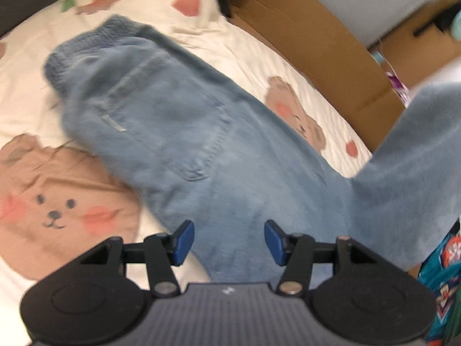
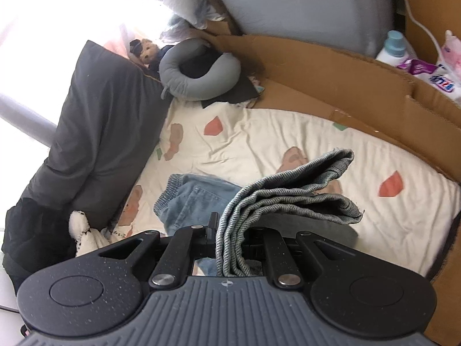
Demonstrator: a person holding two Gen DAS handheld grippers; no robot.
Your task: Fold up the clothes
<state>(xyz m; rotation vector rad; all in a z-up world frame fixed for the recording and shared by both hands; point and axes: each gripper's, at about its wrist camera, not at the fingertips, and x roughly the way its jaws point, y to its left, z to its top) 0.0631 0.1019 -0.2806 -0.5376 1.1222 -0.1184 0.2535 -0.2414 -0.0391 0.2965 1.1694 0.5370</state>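
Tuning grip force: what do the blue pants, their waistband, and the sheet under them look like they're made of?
Blue pants: looks like soft washed denim, matte; stitched back pocket and faded patches. Waistband: ribbed knit, likely elastic; ridged texture. Sheet: thin woven fabric, perhaps cotton, printed bears, fine wrinkles. The left view is blurred, so the weave is uncertain.

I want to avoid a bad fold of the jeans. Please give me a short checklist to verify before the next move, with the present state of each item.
1. Right claw grips the jeans' leg ends: ok, bunched fabric is clamped between its fingers.
2. Left claw free to help: ok, open above the jeans, holding nothing.
3. Waistband lies on the bedsheet: ok.
4. Jeans flat before folding: not ok, the leg part rises off the bed toward the right.
5. Landing area clear: ok, bare sheet around the waistband.
6. Both legs aligned in the grip: cannot tell, the layers are bunched.
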